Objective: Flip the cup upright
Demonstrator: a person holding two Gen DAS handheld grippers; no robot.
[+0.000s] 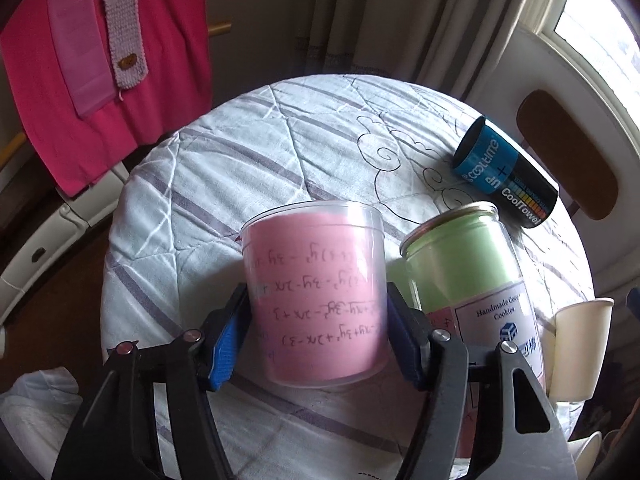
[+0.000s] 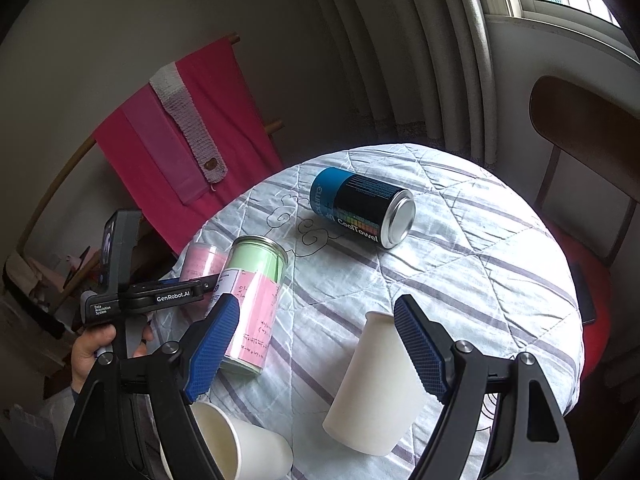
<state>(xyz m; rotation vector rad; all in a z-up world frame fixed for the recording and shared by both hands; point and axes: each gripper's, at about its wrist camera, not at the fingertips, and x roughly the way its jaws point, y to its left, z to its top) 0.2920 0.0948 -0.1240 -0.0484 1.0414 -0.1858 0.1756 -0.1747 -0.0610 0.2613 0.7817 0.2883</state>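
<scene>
A clear plastic cup [image 1: 316,296] lined with pink paper stands mouth up on the round table. My left gripper [image 1: 316,332] is shut on it, one blue pad on each side; it also shows in the right wrist view [image 2: 200,264]. A white paper cup [image 2: 378,384] stands upside down on the table, between the fingers of my right gripper [image 2: 316,348], which is open and does not touch it. Another white paper cup [image 2: 236,444] lies on its side at the near table edge, mouth toward the camera. A white cup [image 1: 582,344] shows at the right in the left wrist view.
A green-lined clear jar [image 1: 472,276] with a cookie label stands just right of the pink cup. A blue and black CoolTowel can [image 2: 362,210] lies on its side farther back. The table [image 2: 480,264] wears a striped quilted cloth. A chair [image 2: 580,160] stands at right; pink cloths [image 2: 180,140] hang behind.
</scene>
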